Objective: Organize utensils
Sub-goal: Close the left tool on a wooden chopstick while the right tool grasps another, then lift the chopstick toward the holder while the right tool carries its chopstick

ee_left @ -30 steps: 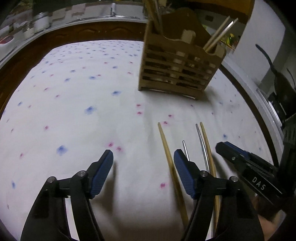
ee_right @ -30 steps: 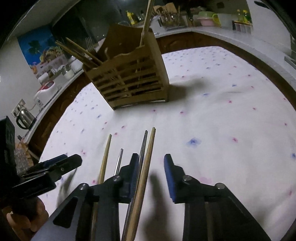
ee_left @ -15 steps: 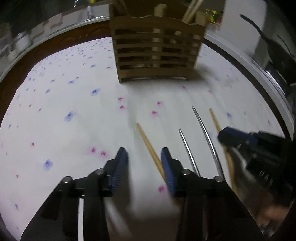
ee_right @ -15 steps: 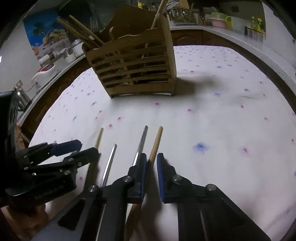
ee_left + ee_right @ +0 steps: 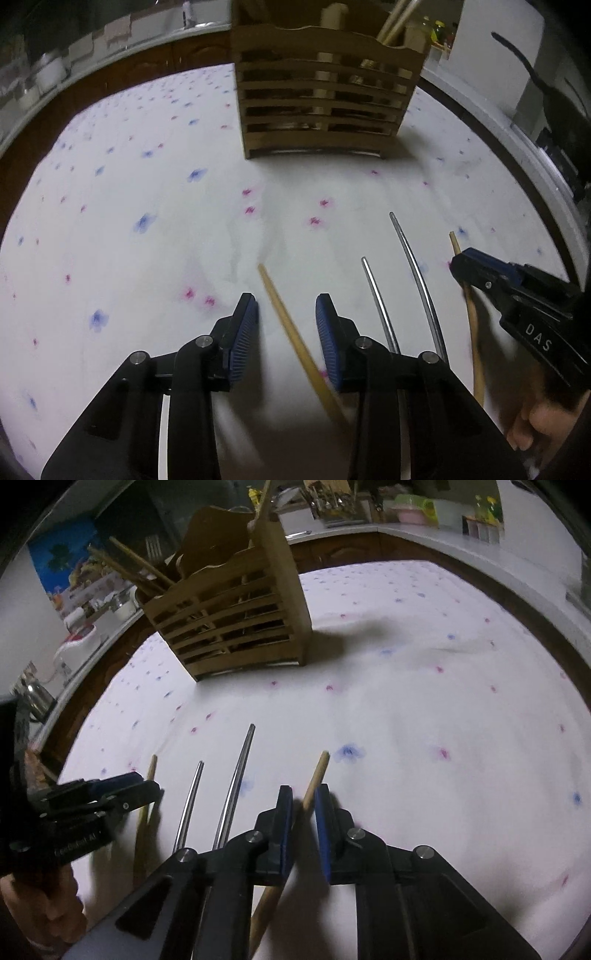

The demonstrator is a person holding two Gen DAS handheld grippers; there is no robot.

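Chopsticks: left tongs straddle one loosely (untouched); right tongs, opening, bracket another.

Both grippers are angled down, side by side and low. Left gripper has its blue pads apart with a gap on each side of the chopstick running between them. Right gripper is narrower and its jaws are opening, pads just beside a chopstick between them. Bare fingers show behind the right one.
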